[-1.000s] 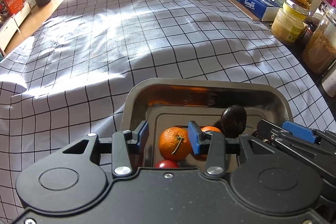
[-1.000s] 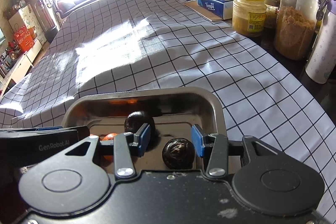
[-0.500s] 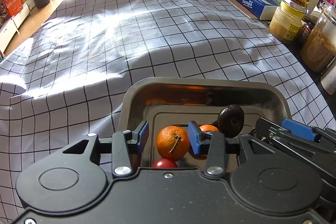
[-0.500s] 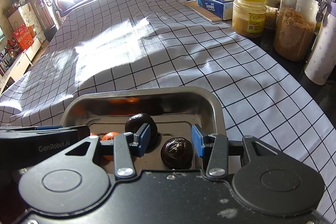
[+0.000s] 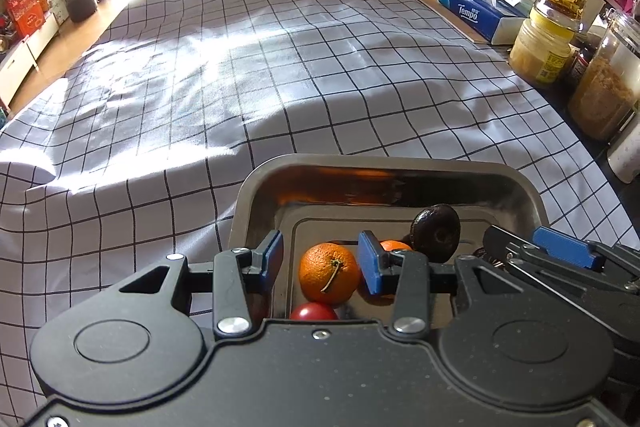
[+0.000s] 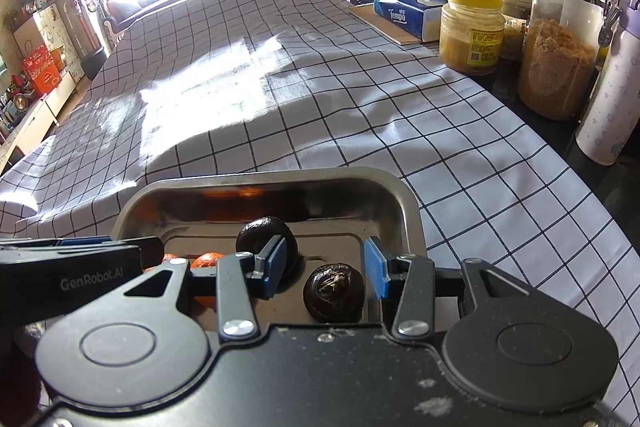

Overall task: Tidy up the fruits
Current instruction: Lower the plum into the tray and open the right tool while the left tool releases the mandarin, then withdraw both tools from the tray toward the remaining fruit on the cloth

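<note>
Clearly, Tempo tissue box (image 6: 404,11), GenRobot.AI gripper (image 6: 72,277)

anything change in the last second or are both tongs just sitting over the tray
Nothing visibly changed. The left tongs still hang open around the orange, the right tongs open around the dark fruit, both above the metal tray. No fruit was gripped, released or shifted.

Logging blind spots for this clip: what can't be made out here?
- Metal tray: near half hidden by the claw bodies, both views.
- Red fruit: mostly hidden behind the left claw body.
- Second orange: behind the blue pad, left view.
- Jar labels: too small.
</note>
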